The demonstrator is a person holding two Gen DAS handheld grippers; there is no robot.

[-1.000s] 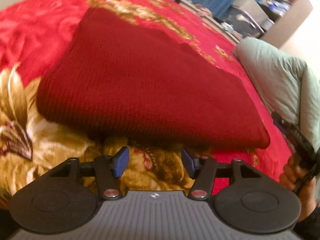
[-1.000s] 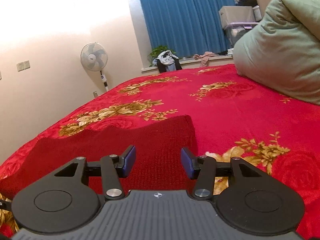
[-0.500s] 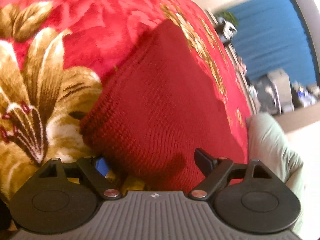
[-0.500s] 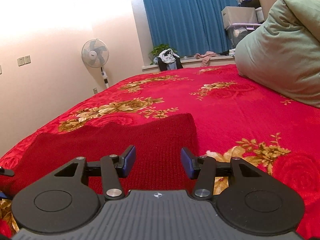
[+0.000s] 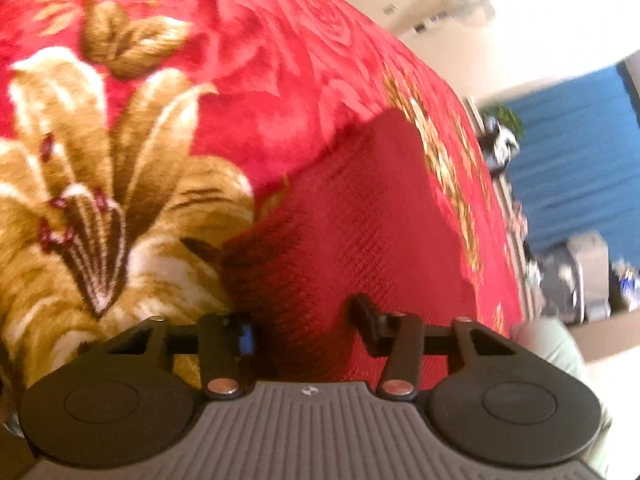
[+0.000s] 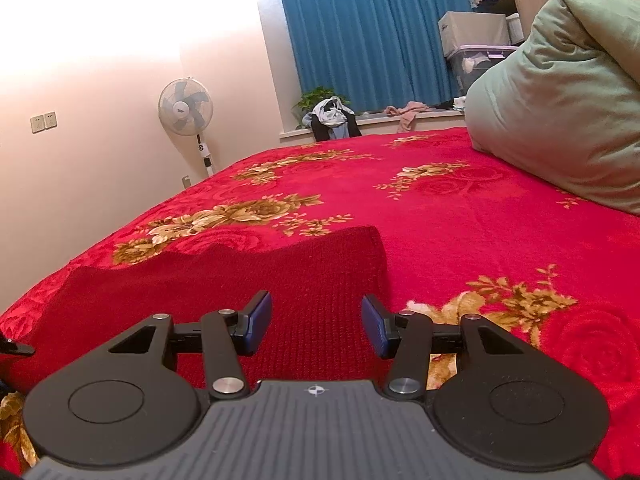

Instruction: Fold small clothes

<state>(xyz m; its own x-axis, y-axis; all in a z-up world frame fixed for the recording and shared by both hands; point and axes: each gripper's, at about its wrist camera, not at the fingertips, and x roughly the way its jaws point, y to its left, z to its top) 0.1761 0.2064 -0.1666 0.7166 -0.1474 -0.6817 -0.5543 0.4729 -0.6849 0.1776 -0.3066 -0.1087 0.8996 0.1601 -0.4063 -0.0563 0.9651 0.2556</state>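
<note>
The left claw (image 5: 306,326) is closing, with the near corner of the dark red knitted garment (image 5: 360,232) between its jaws. The fabric bulges up between the two fingers; its left finger (image 5: 244,336), with the blue pad, sits at the garment's folded edge, and the right finger (image 5: 366,318) lies on top of the knit. Whether the pads already press the cloth cannot be told from this blurred, rolled view. Beyond the claw the garment stretches away across the bed, lying on the red blanket with gold flowers (image 5: 120,184), a large lily pattern just to its left.

The right claw (image 6: 316,326) stands open, jaws apart with nothing clamped. It hovers low over the garment's other near end, and the knit (image 6: 240,280) shows through the gap between the blue pads. From here the garment lies flat on the blanket (image 6: 460,208), its far edge uneven and its right edge ending just right of the claw's line.

Farther out, a pale green pillow (image 6: 560,100) rests on the bed at the right. Past the bed stand a pedestal fan (image 6: 185,107) against the wall, blue curtains (image 6: 360,28), a window ledge with heaped clothes (image 6: 332,118), and stacked storage boxes (image 6: 476,48).
</note>
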